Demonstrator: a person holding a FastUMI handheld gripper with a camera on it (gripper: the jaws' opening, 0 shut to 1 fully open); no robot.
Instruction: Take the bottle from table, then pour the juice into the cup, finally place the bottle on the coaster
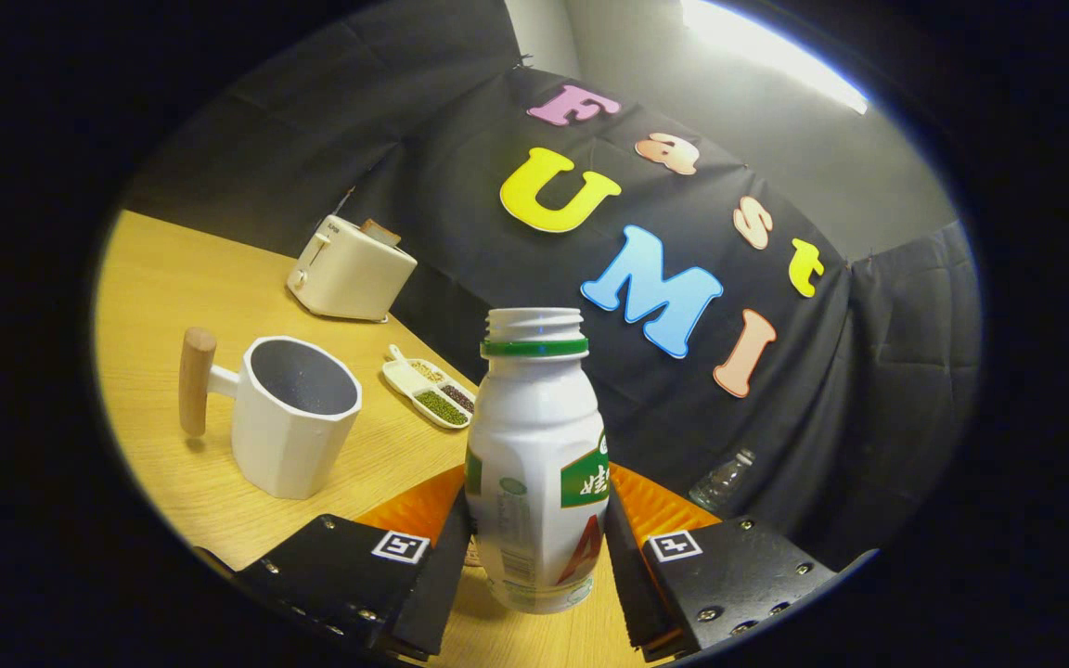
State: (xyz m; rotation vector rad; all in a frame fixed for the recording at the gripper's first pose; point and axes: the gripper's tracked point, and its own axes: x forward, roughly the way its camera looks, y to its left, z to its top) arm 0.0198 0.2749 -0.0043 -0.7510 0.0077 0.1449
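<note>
Bottle (537, 464) is clamped upright between both fingers of the gripper (534, 547), cap off, seemingly lifted off the table (173, 288). Left to right: cup (289, 417) sits well left, orange coaster (423, 508) lies just behind the bottle. Step judged: carry to pour. Next, a leftward move and a tilt over the cup are needed.

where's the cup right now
In the gripper view the cup stands on the table, left of and beyond the fingers, which grip the bottle; the toaster is behind it.
</note>
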